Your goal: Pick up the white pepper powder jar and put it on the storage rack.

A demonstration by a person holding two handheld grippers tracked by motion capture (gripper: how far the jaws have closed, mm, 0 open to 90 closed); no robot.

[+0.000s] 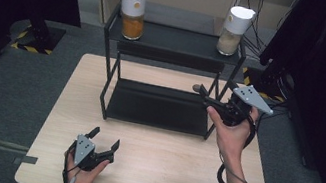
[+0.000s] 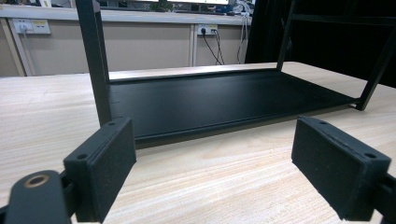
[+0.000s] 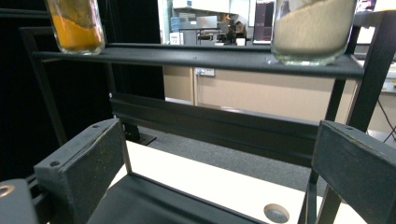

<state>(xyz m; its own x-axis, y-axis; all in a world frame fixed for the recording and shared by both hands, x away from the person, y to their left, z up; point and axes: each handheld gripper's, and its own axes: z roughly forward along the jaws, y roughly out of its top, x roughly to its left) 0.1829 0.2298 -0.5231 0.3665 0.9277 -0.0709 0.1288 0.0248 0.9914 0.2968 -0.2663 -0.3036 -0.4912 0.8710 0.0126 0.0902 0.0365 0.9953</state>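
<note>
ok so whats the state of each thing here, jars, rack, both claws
orange jar: upright, capped, top shelf left
beige jar: upright, capped, top shelf right
rack: standing on the table, lower shelf bare
left claw: open, holding nothing, low over the table
right claw: open, holding nothing, at the rack's right end

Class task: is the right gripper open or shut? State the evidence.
Open. In the right gripper view, the right gripper has its two black pads far apart, with nothing between them.

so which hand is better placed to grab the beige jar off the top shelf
Right. The right gripper is raised beside the rack's right end, jaws open, below the beige jar on the top shelf. The left gripper sits low over the table, open, farther from that jar.
</note>
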